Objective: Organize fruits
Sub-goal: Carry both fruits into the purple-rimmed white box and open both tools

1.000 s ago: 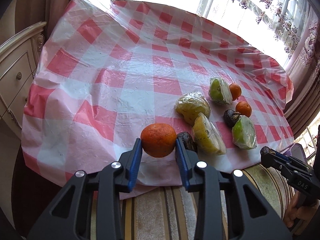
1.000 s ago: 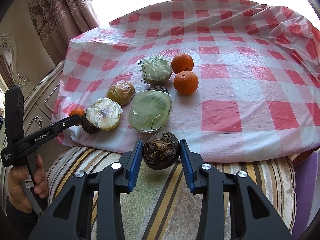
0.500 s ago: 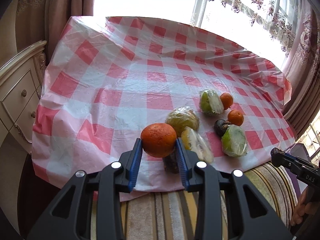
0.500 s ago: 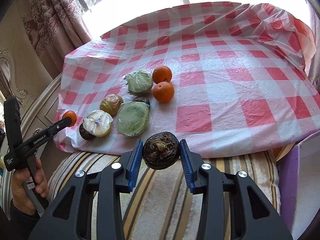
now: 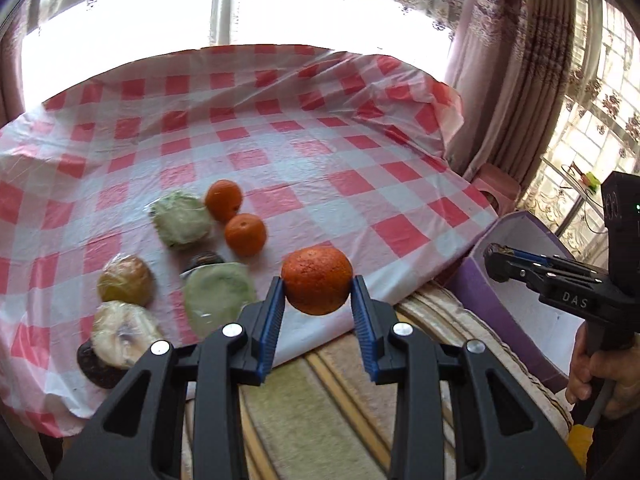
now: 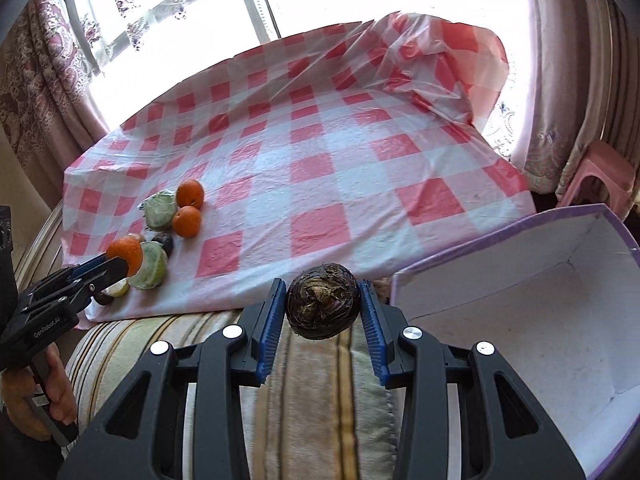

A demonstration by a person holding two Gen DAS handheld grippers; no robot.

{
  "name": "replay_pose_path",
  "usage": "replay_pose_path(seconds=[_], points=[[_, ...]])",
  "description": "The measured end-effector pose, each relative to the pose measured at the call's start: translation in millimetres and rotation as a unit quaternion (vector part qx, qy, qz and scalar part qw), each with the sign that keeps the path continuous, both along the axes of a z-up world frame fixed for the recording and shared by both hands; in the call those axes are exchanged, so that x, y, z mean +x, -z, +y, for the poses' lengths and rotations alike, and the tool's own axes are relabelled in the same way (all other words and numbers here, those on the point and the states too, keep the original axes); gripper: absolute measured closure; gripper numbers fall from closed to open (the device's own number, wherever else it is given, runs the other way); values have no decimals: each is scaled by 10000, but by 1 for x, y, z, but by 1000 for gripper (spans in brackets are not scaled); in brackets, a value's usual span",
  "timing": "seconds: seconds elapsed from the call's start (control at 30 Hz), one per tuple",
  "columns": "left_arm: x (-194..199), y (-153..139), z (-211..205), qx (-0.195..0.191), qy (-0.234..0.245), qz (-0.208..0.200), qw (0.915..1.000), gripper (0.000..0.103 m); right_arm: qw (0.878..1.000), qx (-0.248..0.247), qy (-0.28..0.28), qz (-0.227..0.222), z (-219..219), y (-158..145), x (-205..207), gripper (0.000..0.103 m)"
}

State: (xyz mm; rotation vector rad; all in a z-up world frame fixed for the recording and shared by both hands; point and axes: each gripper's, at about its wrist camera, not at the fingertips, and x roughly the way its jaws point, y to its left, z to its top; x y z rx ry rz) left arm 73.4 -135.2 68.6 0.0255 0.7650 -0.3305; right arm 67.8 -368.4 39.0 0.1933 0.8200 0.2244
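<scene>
In the left view our left tongs (image 5: 318, 300) pinch an orange (image 5: 317, 280) off the counter (image 5: 360, 152) (bound for the box (image 5: 520, 280), we think), and in the right view our right tongs (image 6: 323, 312) squeeze a dark round fruit (image 6: 322, 301) beside that open box (image 6: 520, 320).

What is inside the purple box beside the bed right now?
The purple box shows only bare white lining where visible; no fruit lies there. The right gripper hides its near left corner, and the frame edge cuts off its far right.

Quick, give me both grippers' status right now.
Left gripper: shut on the orange.
Right gripper: shut on the dark brown round fruit.
</scene>
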Motion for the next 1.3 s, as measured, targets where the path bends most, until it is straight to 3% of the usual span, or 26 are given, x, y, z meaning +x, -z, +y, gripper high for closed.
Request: replay_pose_path(seconds=[0.27, 0.43, 0.53, 0.77, 1.07, 1.23, 1.3], points=[[11, 5, -114, 279, 1214, -17, 9922, 69, 9960, -340, 780, 284, -78, 20, 2, 65], [14, 21, -182, 472, 1929, 182, 9799, 69, 9893, -659, 1114, 676, -120, 46, 11, 65], [19, 37, -218, 606, 2295, 508, 9701, 69, 9857, -851, 1154, 883, -134, 59, 18, 65], [41, 95, -266, 1208, 2502, 1325, 9514, 69, 9786, -1173, 870, 1449, -144, 79, 44, 64], [40, 120, -298, 2205, 2559, 1063, 9352, 67, 9603, -1444, 602, 2308, -149, 127, 72, 64], [41, 128, -310, 2583, 2626, 844, 9259, 68, 9549, -1507, 699, 2460, -156, 143, 76, 63], [45, 133, -314, 2637, 2657, 877, 9231, 68, 9549, -1492, 730, 2463, -158, 145, 76, 58]])
